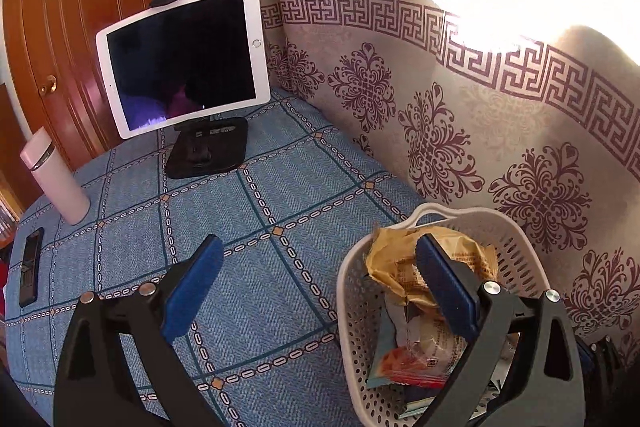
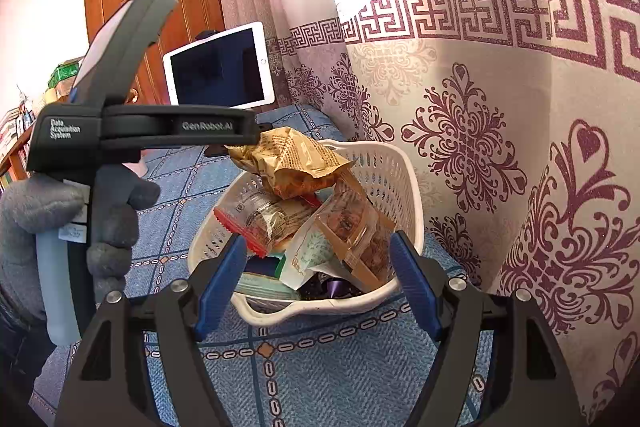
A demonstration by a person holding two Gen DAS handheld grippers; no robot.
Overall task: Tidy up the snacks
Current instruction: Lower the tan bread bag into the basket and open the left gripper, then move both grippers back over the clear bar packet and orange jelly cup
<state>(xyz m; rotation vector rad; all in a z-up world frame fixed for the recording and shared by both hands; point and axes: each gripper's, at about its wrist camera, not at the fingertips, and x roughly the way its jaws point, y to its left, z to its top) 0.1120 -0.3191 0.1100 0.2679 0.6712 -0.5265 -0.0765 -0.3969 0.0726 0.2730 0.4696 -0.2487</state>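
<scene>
Both grippers, left (image 1: pixel 316 269) and right (image 2: pixel 318 269), hover with jaws released and empty. The snack-heaped basket (image 2: pixel 404 187) sits near the bench's wall edge; blue cloth (image 1: pixel 256 211) lies open leftward toward the tablet (image 1: pixel 182 59).

The left gripper (image 2: pixel 224 147) body carries two white markings: "GenRobot.AI" on its side bar and "Data Acquisition System" on the rear block. Print on the gold packet (image 2: pixel 296 163) and the other wrappers in the basket (image 2: pixel 404 187) is too small to read.
</scene>
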